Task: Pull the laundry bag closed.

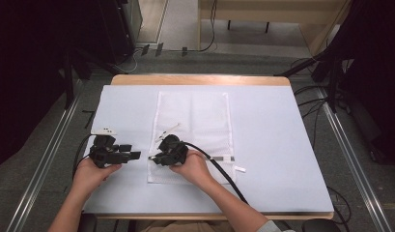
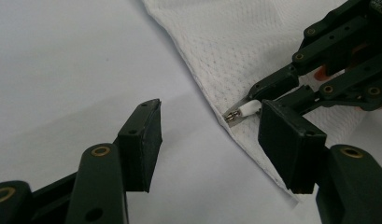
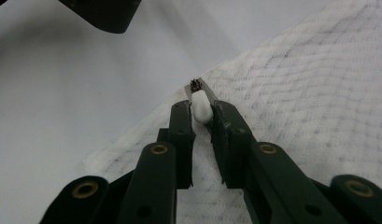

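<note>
right gripper view shows the right gripper [image 3: 201, 109] pinching the white zipper pull [image 3: 201, 106] at frame centre, on the mesh laundry bag [image 3: 300, 88] edge. left gripper [image 2: 205, 135] waits spread beside it. next, i judge: drag the pull along the zip while steadying the bag.

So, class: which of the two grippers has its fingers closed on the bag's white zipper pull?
The right gripper: it pinches the zipper pull. The left gripper stands open beside it.

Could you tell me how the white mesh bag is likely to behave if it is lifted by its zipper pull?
The white mesh bag lies flat and thin, so it would probably droop limply and feel light. The zipper pull is small and smooth between the right hand-held gripper pads, so it may slip.
</note>
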